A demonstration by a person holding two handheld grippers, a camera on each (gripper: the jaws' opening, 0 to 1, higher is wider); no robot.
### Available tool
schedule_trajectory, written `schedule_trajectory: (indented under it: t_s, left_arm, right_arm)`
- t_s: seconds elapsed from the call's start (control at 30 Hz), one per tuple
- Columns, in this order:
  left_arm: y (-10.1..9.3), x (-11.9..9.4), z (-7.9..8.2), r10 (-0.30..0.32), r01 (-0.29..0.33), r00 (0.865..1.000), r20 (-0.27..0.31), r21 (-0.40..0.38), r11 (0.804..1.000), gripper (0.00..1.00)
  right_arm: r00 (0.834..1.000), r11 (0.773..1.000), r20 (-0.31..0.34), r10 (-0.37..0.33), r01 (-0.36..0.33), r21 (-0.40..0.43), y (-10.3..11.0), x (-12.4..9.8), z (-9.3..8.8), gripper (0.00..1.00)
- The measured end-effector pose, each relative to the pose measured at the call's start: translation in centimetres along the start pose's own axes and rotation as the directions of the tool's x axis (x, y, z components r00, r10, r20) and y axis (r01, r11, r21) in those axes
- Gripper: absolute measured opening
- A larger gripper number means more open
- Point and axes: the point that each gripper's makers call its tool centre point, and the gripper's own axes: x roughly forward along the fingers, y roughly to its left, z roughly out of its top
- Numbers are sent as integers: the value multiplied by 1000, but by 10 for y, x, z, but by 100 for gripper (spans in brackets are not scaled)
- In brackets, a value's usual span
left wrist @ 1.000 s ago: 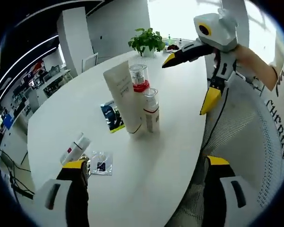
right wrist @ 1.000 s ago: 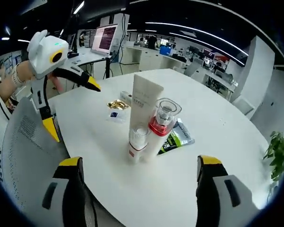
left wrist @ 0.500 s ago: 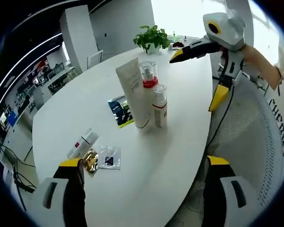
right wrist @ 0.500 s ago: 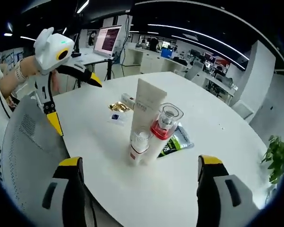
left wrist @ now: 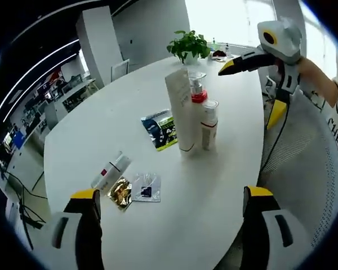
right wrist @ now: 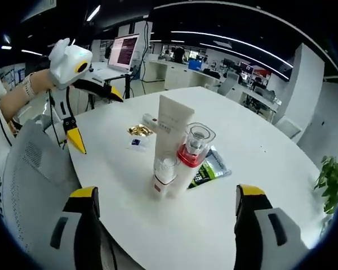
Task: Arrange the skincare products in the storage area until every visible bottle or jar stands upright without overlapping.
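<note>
Three bottles (right wrist: 177,154) upright, clustered, well ahead of both spread, empty grippers (left wrist: 169,216) (right wrist: 163,216).

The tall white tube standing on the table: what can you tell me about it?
The tall white squeeze tube looks like soft matte plastic, wide and flat at its crimped top, with small unreadable print down its face. It stands upright on its cap on the round white table, close beside a red-collared pump bottle and a smaller white bottle; contact is unclear.
</note>
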Motion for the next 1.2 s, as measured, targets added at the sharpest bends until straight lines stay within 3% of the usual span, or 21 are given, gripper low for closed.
schedule_trajectory:
  t_s: [0.33,0.43,0.77,0.8,0.87,0.93,1.2]
  left_arm:
    - [34,11,-3,10,-10,1000,-17,21,1000,99]
    - [43,18,2,-14,12,999,30,64,998,99]
    - [80,41,-12,-19,23,999,-47,99,995,94]
    - [79,42,-12,-24,28,999,-45,98,995,96]
    - [74,47,-4,-98,98,995,1,78,992,98]
    - [80,51,0,-112,111,993,29,31,993,97]
    - [100,75,1,-146,146,989,2,49,988,91]
  right_arm:
    - [999,999,24,-34,33,27,-7,-5,12,100]
    - [999,999,25,-29,28,31,-6,-6,15,100]
    - [1000,1000,9,-26,26,17,-7,-3,14,100]
    - [1000,1000,7,-24,24,17,-7,-3,14,100]
    - [1000,1000,-5,-21,21,15,-7,-2,13,100]
    - [1000,999,-1,-27,27,16,-9,-2,13,100]
    - [999,999,-18,-31,32,38,-12,-3,6,100]
